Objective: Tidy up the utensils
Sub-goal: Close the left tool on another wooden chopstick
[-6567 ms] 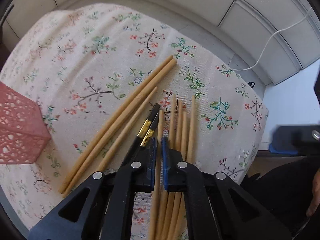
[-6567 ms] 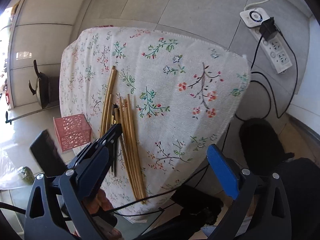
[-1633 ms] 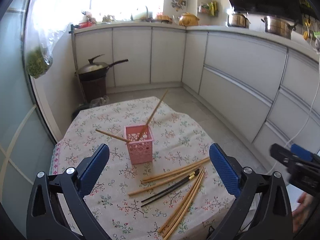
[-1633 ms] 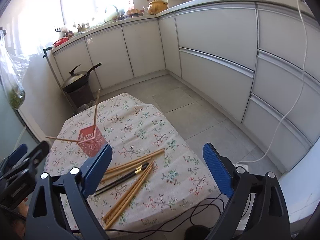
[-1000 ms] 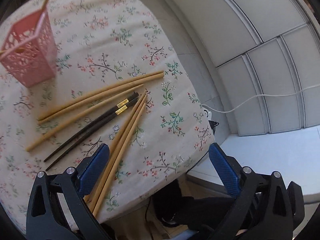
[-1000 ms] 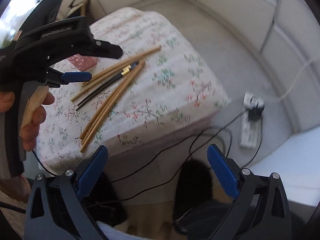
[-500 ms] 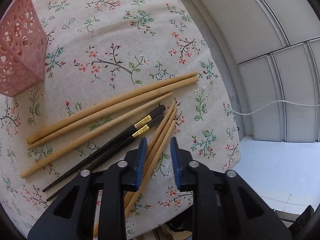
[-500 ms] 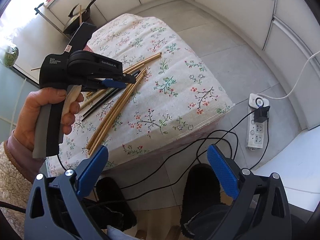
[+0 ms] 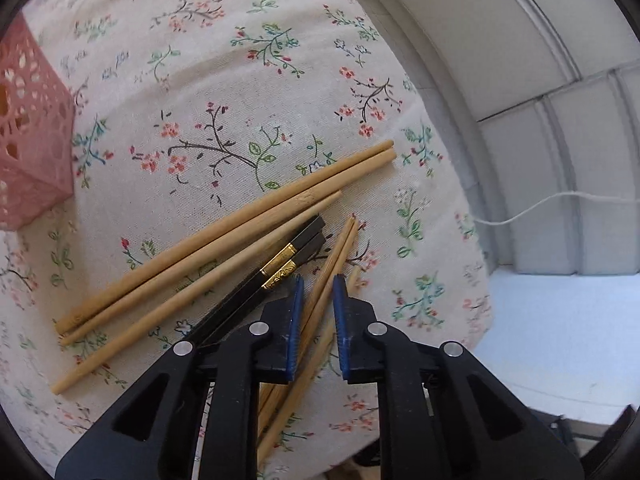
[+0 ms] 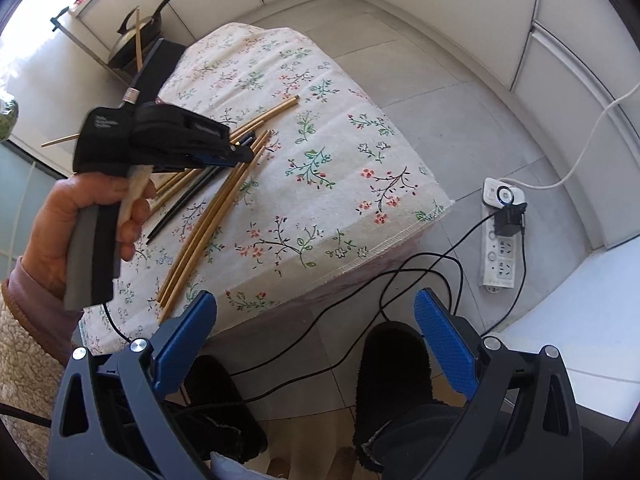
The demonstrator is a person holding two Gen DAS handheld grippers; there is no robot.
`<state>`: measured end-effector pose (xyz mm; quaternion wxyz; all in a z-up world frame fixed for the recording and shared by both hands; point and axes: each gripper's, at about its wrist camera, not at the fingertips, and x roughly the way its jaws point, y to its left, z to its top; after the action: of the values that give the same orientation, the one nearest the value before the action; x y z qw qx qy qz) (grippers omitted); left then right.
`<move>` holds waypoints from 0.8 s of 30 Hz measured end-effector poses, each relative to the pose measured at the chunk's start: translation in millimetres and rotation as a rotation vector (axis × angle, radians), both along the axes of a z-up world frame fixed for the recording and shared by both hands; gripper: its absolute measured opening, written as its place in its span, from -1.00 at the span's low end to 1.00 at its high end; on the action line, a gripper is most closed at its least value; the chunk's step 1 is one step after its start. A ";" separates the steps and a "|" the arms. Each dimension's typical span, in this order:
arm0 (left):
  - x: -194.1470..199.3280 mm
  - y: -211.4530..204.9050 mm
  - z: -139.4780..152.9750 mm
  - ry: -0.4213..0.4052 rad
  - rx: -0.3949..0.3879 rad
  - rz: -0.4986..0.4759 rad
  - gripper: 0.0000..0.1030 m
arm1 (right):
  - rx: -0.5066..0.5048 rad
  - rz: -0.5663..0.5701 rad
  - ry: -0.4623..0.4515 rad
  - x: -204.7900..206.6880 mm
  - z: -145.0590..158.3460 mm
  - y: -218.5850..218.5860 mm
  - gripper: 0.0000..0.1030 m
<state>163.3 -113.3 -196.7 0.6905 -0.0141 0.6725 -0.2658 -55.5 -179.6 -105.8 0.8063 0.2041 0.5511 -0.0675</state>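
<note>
Kitchen floor tiles and white cabinets are framing a small table under a floral tablecloth (image 9: pixel 248 92), where bamboo chopsticks (image 9: pixel 224 232) and a black pair (image 9: pixel 280 256) are lying loose, all running diagonally. The left gripper (image 9: pixel 316 312) is hovering right over the thin bamboo chopsticks (image 9: pixel 338 248), jaws narrowed but not clamping, and one stick's long axis is passing between the pads, so it's lined up for a pinch, I'd guess. The right gripper (image 10: pixel 316 344) is hanging wide open off the table edge, well apart. The pink lattice holder (image 9: pixel 28 140) is getting cut off at the frame edge, and the sticks' lower ends are hiding under the gripper.
</note>
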 end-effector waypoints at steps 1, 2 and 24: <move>1.7 1.6 3.6 -0.012 -0.006 0.002 -0.71 | -0.010 -0.006 -0.002 0.8 2.0 -0.7 0.87; 3.1 1.7 8.6 -0.025 -0.017 0.000 -0.72 | -0.015 -0.009 -0.005 1.9 3.2 -0.9 0.87; -18.2 -29.2 -2.5 -0.198 0.204 -0.159 -0.75 | 0.012 -0.032 0.027 11.2 -9.5 -7.8 0.87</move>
<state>145.1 -142.5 -199.3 0.7280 0.1359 0.6238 -0.2500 -44.3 -187.4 -115.4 0.7964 0.2168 0.5589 -0.0798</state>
